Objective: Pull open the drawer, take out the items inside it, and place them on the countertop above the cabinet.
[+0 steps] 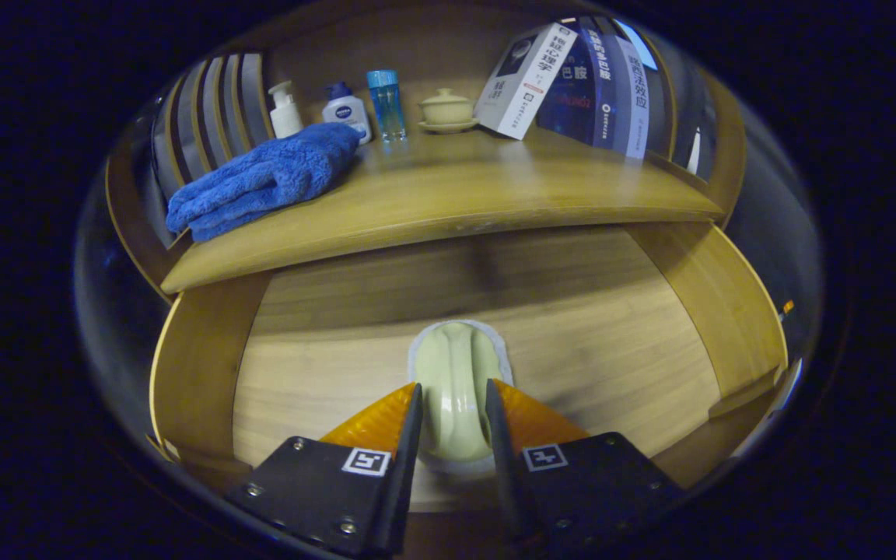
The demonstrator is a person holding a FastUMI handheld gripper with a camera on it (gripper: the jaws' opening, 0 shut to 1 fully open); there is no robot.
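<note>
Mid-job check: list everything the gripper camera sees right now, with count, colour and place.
pale green piece: 1, pale green, in the open drawer, between the fingers
drawer: 1, wood, pulled open below the countertop
countertop: 1, wood, above the drawer
towel: 1, blue, folded on the countertop
pump bottle: 1, white, behind the towel
small bottle: 1, white with blue cap, beside the pump bottle
clear bottle: 1, blue
lidded cup: 1, cream, on a saucer
books: several, white and dark blue, leaning
gripper: 1, fingers flank the pale green piece; grip unclear
</note>
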